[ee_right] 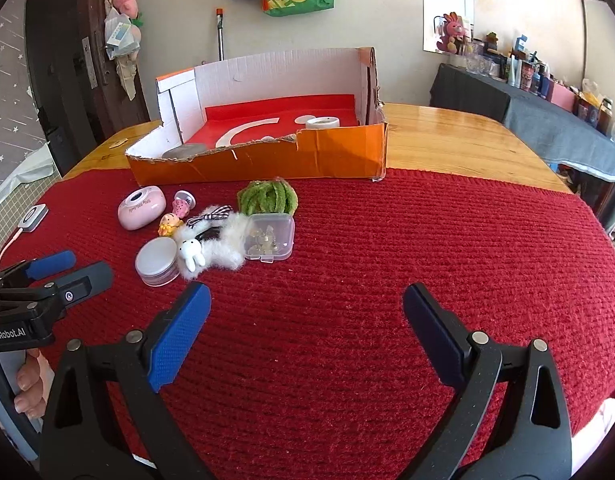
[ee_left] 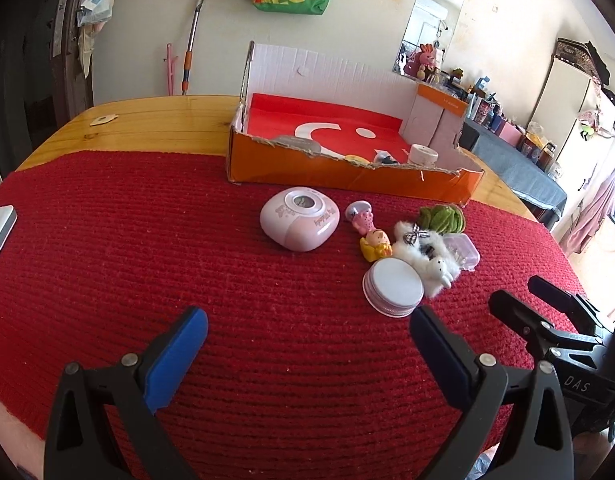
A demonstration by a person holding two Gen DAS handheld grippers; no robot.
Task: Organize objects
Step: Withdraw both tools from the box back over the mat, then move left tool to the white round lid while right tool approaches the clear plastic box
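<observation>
Both empty: left gripper (ee_left: 307, 336) spread wide, right gripper (ee_right: 307, 312) spread wide too. Toy pile on red cloth (ee_left: 147, 260), just before orange box (ee_left: 347, 176). Start with round tin (ee_left: 392, 287) (nearest). Pinch sides, lift slow, drop in box.

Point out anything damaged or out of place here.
The orange cardboard box has a ragged, torn front wall, its edge uneven. The fluffy white bunny toy lies tumbled against the round tin and the clear plastic case. Nothing is spilled.
</observation>
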